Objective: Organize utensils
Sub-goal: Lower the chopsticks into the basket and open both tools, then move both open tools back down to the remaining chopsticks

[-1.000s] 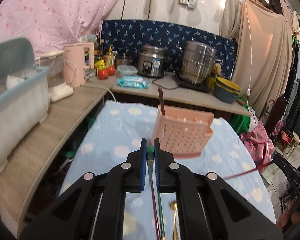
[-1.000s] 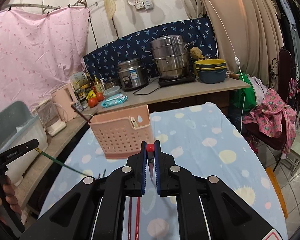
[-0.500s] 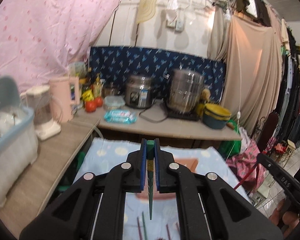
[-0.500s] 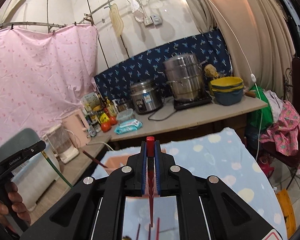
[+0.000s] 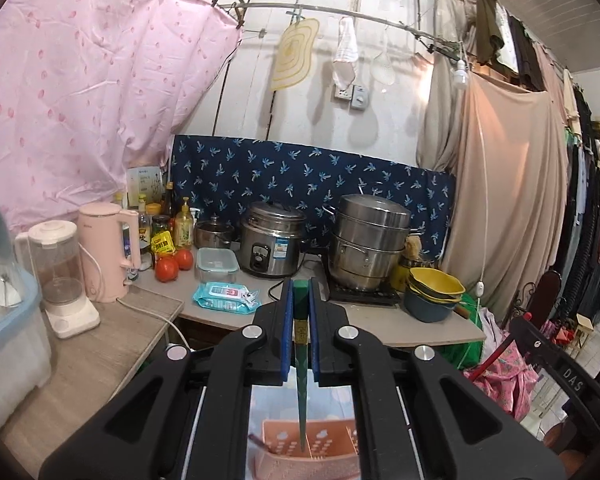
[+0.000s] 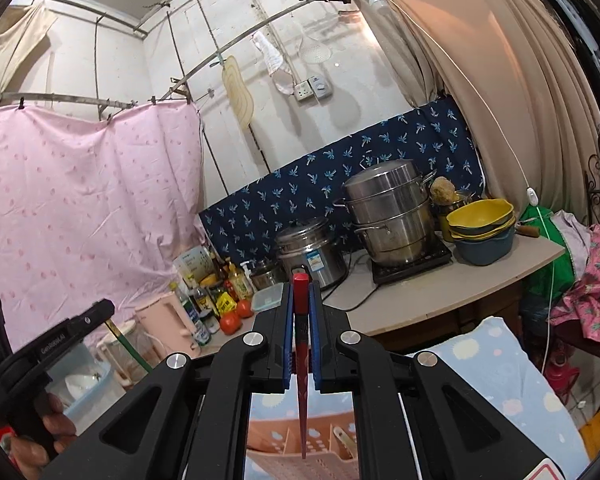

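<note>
Left gripper (image 5: 301, 312) is clamped tight on a green chopstick (image 5: 301, 372), blue pads pinching its upper end; the stick hangs tip-down over the pink utensil basket (image 5: 328, 456), tip just at the slotted compartments. Right gripper (image 6: 301, 312) likewise pinches a red chopstick (image 6: 302, 380), also hanging point-down above the same basket (image 6: 276, 440), which sits on a blue dotted tablecloth (image 6: 500, 368). One utensil handle already leans in the basket's left compartment. In the right view a hand (image 6: 40, 436) grips the left tool's handle at the lower left, green stick slanting down from it. Behind: counter (image 5: 420, 324) with rice cooker (image 5: 272, 244), stacked steel steamer (image 5: 368, 240), yellow and blue bowls (image 5: 434, 292), tomatoes (image 5: 172, 265), pink kettle (image 5: 108, 252).
</note>
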`<state>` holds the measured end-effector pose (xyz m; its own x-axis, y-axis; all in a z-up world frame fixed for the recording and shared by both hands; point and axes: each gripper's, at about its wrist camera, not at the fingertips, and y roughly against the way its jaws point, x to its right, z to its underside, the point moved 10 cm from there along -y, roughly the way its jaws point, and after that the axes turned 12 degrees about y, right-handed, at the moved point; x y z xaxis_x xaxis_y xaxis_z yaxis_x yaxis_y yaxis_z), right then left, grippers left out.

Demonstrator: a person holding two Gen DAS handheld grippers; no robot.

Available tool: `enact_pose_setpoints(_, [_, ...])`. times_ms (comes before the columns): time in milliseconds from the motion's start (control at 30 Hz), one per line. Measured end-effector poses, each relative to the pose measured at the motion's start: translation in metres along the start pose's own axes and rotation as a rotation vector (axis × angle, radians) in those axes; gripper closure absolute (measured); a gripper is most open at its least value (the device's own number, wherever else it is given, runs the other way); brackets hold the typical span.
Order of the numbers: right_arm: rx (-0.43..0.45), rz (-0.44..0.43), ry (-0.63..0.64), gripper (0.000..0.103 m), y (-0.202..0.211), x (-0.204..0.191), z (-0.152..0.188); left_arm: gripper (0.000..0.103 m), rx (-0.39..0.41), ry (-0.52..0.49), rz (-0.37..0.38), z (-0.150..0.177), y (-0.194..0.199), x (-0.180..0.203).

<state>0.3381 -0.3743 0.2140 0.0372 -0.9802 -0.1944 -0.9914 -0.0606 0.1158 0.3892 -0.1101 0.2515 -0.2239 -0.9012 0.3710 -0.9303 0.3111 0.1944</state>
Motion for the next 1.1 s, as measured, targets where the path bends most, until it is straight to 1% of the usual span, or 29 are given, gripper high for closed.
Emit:
enact_pose_setpoints(100, [-0.002,-0.002,-0.017,0.096,-0.018,0.002,0.003,0.096,-0.021,-0.006,-0.02,0.009,-0.02,-0.006])
enact_pose_setpoints(167, [-0.026,-0.006,-0.022,0.096,-0.031,0.002,0.012,0.096,-0.046,-0.006,-0.03,0.019,-0.031,-0.012])
enact_pose_setpoints(267, [-0.069,-0.003,-0.008,0.096,-0.046,0.002,0.033,0.096,-0.075,0.0,-0.043,0.033,-0.04,-0.022])
enact_pose_setpoints(367, [-0.128,0.001,-0.001,0.096,-0.06,0.006,0.061,0.096,-0.102,0.002,-0.052,0.046,-0.048,-0.031])
enact_pose_setpoints(467, [-0.166,0.003,-0.001,0.096,-0.067,0.009,0.081,0.096,-0.126,0.007,-0.06,0.059,-0.053,-0.037])
enact_pose_setpoints(667, [-0.208,0.013,0.017,0.095,-0.073,0.008,0.099,0.096,-0.158,0.033,-0.081,0.074,-0.059,-0.05])
enact_pose_setpoints(700, [-0.211,0.018,0.016,0.09,-0.073,0.009,0.101,0.096,-0.158,0.04,-0.081,0.074,-0.059,-0.052])
enact_pose_setpoints(733, [-0.213,0.028,0.017,0.082,-0.071,0.011,0.103,0.095,-0.159,0.043,-0.083,0.075,-0.058,-0.054])
enact_pose_setpoints(767, [-0.213,0.032,0.017,0.077,-0.07,0.011,0.103,0.092,-0.159,0.044,-0.088,0.075,-0.057,-0.056])
enact_pose_setpoints(800, [-0.208,0.038,0.014,0.071,-0.067,0.013,0.104,0.083,-0.16,0.044,-0.098,0.075,-0.056,-0.058])
enact_pose_setpoints(867, [-0.201,0.048,0.009,0.068,-0.062,0.016,0.103,0.073,-0.154,0.049,-0.107,0.074,-0.051,-0.062])
enact_pose_setpoints(900, [-0.2,0.049,0.009,0.067,-0.06,0.017,0.103,0.072,-0.15,0.049,-0.11,0.074,-0.048,-0.063])
enact_pose_setpoints(1100, [-0.209,0.043,0.023,0.067,-0.041,0.014,0.108,0.071,-0.158,0.045,-0.116,0.079,-0.026,-0.066])
